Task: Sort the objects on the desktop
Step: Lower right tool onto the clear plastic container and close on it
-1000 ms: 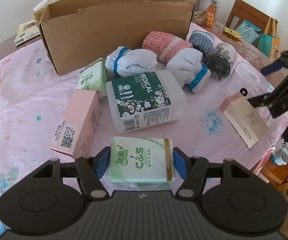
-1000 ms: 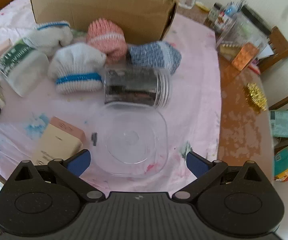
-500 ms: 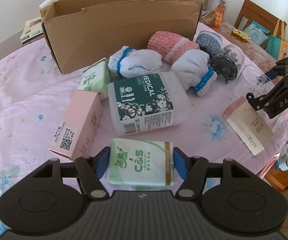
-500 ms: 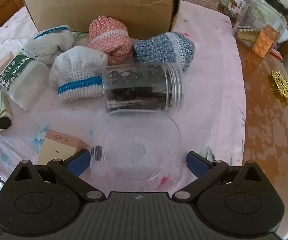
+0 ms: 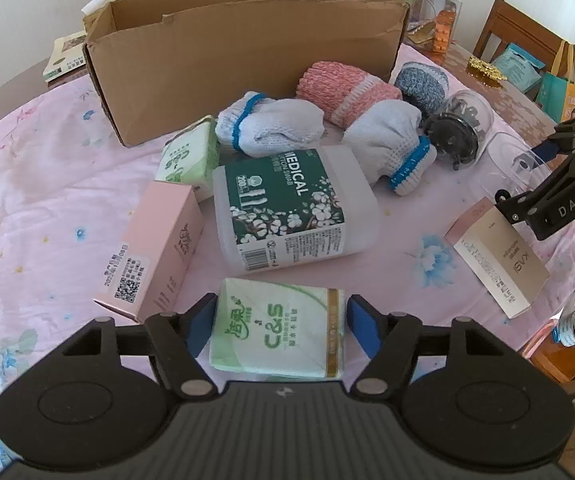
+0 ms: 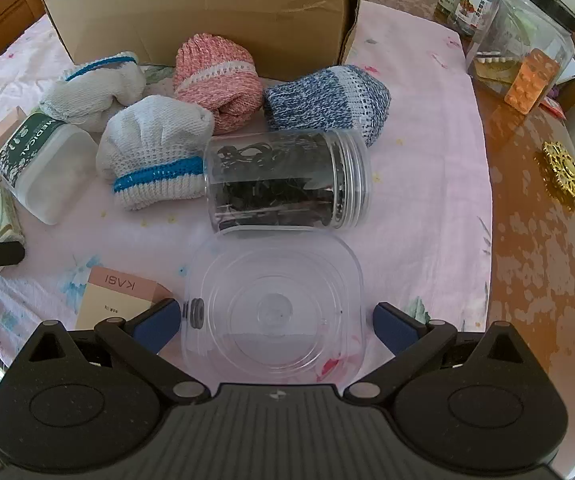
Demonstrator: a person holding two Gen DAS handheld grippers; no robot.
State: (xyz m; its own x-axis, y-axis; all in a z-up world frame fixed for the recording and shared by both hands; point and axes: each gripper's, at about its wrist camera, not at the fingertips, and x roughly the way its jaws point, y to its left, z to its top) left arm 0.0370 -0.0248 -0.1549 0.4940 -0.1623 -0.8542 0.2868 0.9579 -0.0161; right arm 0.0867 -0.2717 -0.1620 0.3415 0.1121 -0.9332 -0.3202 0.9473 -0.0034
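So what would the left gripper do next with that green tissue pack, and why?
Probably close the left gripper on the green tissue pack. The pack already sits between its open blue fingers, apparently with small gaps on both sides, so squeezing comes before lifting toward the cardboard box.

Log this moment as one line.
left hand-held gripper: straddling tissue pack | right hand-held gripper: open around clear container | cardboard box: behind

green tissue pack (image 5: pixel 279 330), flat, clear tub (image 6: pixel 273 312)

Left gripper (image 5: pixel 279 316) black, blue pads; right gripper (image 6: pixel 275 320) alike, marked "DAS".
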